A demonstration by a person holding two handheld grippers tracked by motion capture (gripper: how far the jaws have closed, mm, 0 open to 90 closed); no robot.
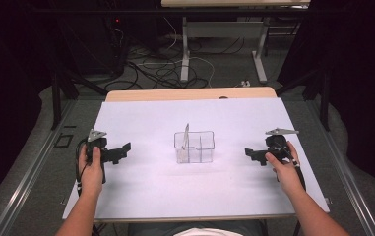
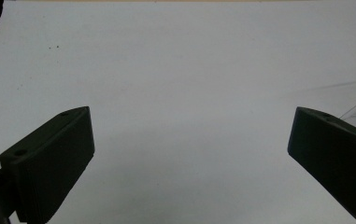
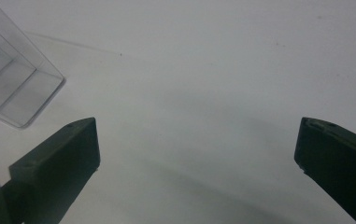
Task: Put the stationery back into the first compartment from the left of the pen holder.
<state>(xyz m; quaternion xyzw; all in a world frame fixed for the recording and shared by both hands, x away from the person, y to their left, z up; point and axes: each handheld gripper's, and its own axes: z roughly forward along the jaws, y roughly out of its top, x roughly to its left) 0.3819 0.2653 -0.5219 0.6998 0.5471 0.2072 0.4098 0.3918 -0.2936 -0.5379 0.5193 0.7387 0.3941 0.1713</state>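
Two hands rest low on the white counter [image 1: 140, 196], each aiming its gripper inward. The left gripper [image 1: 124, 149] and right gripper [image 1: 249, 153] both have their fingers spread wide, holding nothing. A clear plastic divided box [image 1: 194, 146] stands at the centre between them, apart from both; no writing is legible.

No readable text or labels (views dim).

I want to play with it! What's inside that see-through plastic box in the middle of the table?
The clear plastic box holds thin clear divider walls, one sticking up above the rim. Nothing else shows inside it, and its transparent walls cover nothing.
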